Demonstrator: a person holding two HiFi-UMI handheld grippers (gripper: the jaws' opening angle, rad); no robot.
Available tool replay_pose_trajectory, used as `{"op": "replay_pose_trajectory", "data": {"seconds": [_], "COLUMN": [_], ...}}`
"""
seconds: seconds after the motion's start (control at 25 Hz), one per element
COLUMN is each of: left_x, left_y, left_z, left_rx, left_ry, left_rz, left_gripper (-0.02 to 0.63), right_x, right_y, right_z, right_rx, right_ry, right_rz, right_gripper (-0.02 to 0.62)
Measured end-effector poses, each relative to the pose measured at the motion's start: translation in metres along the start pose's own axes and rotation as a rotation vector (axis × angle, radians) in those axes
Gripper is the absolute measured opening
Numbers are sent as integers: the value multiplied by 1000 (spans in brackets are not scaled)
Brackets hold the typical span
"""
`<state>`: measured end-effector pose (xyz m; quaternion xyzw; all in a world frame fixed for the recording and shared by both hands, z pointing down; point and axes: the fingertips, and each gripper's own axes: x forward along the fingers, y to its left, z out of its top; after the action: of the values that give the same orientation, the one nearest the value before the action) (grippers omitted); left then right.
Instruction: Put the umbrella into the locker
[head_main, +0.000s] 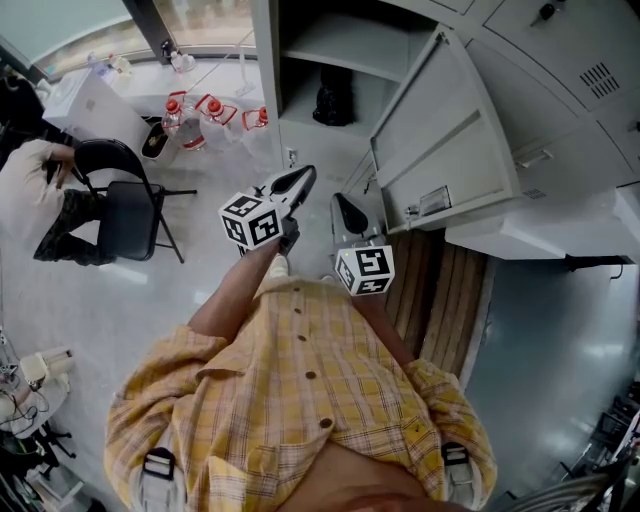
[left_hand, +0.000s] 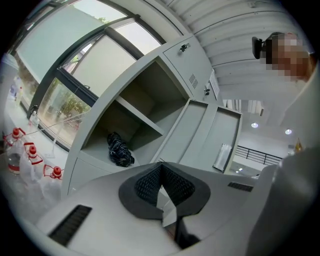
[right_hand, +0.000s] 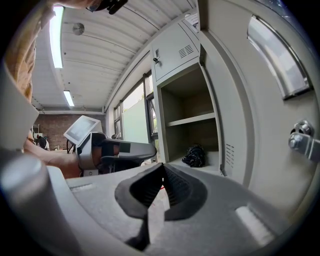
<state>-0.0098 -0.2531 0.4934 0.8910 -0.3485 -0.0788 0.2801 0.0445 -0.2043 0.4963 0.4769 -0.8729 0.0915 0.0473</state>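
The black folded umbrella (head_main: 333, 100) lies on the lower shelf of the open grey locker (head_main: 300, 60); the left gripper view shows the umbrella (left_hand: 120, 150) there too, and so does the right gripper view (right_hand: 194, 156). The locker door (head_main: 445, 140) stands swung wide to the right. My left gripper (head_main: 297, 183) is held out in front of the locker, shut and empty, well short of the shelf. Beside it my right gripper (head_main: 347, 212) is also shut with nothing between its pads. The right gripper view catches the left gripper (right_hand: 120, 150) at its left.
Red-capped water bottles (head_main: 205, 115) stand on the floor left of the locker. A black folding chair (head_main: 125, 205) and a seated person (head_main: 40, 200) are further left. More closed lockers (head_main: 560, 60) run to the right, above a wooden slatted strip (head_main: 440, 290).
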Motion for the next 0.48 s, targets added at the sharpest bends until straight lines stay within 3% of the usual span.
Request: {"op": "replay_pose_trajectory", "data": {"seconds": [0.16,0.48], "left_x": [-5,-12], "left_y": [2,-3], "left_z": [-10,-26], "left_rx": [-17,32], "left_ry": [15,36], "left_rz": [6,-11], "left_gripper": [3,3], "right_x": [0,1], "right_y": [0,0], "right_z": [0,-2], "right_rx": [1,-4], "right_ry": [0,8], "right_rz": [2,9], "right_gripper": [-3,-3]}}
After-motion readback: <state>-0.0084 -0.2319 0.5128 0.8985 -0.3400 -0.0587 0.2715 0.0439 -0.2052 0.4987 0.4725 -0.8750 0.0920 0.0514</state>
